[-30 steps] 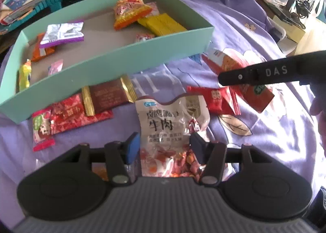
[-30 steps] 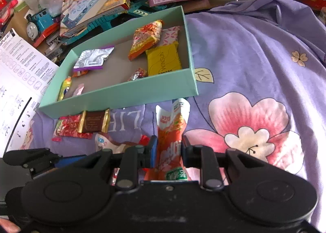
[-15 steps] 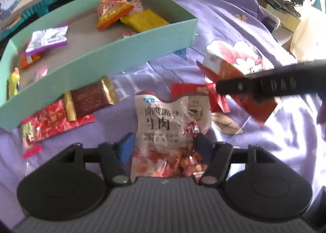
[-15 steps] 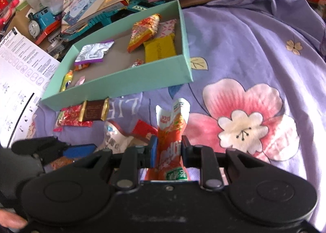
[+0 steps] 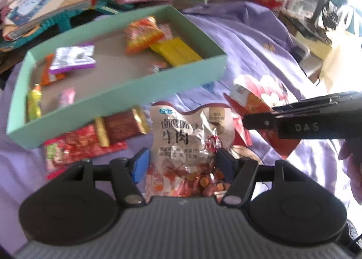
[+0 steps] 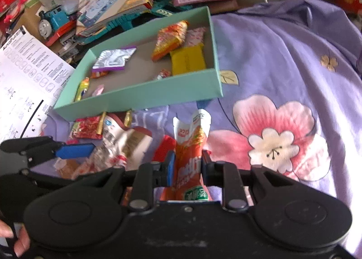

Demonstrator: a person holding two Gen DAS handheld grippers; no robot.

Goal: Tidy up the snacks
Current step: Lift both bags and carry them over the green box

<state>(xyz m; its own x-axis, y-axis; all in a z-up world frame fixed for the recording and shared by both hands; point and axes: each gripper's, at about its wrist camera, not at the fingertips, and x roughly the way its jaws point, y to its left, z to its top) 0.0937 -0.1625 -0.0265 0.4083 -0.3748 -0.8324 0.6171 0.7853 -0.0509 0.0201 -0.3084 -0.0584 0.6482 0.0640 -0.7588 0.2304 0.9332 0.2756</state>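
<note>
Jaws on your left gripper (image 5: 182, 164) spread around beef bag (image 5: 189, 143), not pinching; crinkly, light, slippery; grip lower bulge; right gripper (image 6: 187, 167) pinches orange packet (image 6: 191, 145).

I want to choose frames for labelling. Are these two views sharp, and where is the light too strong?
Left wrist view: motion blur on the teal box and the beef snack bag; top right corner washed out. Right wrist view: sharper, only softly blurred; the orange packet reads clearly; fisheye bending at the edges.
</note>
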